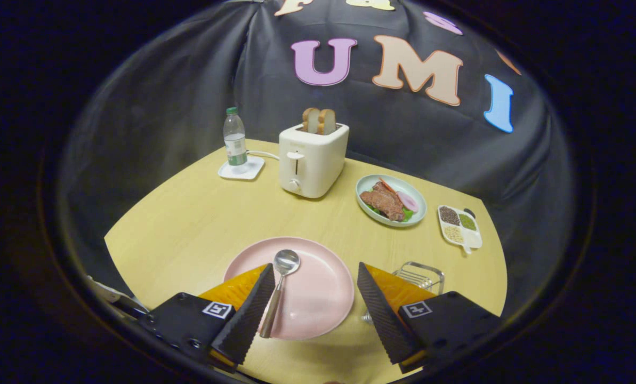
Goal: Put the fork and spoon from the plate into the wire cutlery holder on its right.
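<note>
Gripper [315, 274] fingers spread wide apart, holding nothing, hovering low over the near side of the pink plate [318, 298].

One spoon [279, 288] on the plate, lying in its left half: bowl toward the plate's centre, handle running back over the plate's near-left rim. The handle sits just inside the left finger, close beside it; I cannot tell whether they touch. The right finger is well apart from the spoon, over the plate's right rim.

One wire cutlery holder [421, 274] just right of the plate, partly hidden behind the right finger. A bit of metal pokes out below it beside that finger; too hidden to say what it is.

Relative to the plate, on the wooden table [190, 224]:
- one white toaster [312, 160] far beyond it, two slices of toast [319, 121] standing in the slots;
- one water bottle [235, 140] on a white coaster [241, 169], beyond and to the left, beside the toaster;
- one pale green dish of meat and vegetables [391, 200] beyond and to the right;
- one divided tray of grains [459, 228], further right still.
</note>
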{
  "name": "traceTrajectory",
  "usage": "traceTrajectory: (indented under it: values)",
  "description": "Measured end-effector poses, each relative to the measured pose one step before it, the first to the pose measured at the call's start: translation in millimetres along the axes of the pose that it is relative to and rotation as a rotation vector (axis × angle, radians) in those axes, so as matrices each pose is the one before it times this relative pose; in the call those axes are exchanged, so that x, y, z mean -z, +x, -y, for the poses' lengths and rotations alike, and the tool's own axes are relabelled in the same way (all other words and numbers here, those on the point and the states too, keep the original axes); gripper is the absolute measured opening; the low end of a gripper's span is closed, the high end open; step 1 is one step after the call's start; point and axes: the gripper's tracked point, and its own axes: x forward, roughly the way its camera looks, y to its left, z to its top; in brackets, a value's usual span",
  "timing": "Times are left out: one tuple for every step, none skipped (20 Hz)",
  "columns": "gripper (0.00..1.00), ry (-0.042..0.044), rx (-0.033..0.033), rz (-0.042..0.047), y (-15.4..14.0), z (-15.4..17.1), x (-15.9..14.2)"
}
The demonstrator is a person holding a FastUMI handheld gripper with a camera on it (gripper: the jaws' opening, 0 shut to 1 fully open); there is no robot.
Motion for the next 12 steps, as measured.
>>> traceTrajectory:
  values:
    - [0.99, 0.00071, -0.00873, -0.00376, 4.03, -7.39, 4.24]
    - [0.99, 0.00121, -0.00461, -0.00138, 3.52, -5.22, 4.75]
    - [0.99, -0.00321, -0.00675, -0.01006, 4.3, -6.14, 5.69]
    - [1.0, -0.00563, -0.00235, -0.00844, 3.65, -4.41, 6.34]
    - [1.0, -0.00803, -0.00169, -0.01184, 4.27, -3.22, 6.24]
    - [1.0, -0.00681, -0.00196, -0.01366, 4.35, -3.86, 7.02]
    - [1.0, -0.00268, -0.00058, -0.01065, 3.57, -3.23, 4.97]
    - [1.0, -0.0009, -0.00238, -0.01411, 4.04, -2.44, 7.23]
    - [1.0, 0.00031, -0.00031, -0.01259, 3.2, -1.54, 5.36]
    - [1.0, 0.00034, -0.00117, -0.01071, 3.19, -2.05, 5.07]
    - [1.0, -0.00042, -0.00195, -0.00796, 6.59, 5.47, 6.41]
    - [1.0, -0.00228, 0.00077, -0.00864, 3.2, -1.03, 4.45]
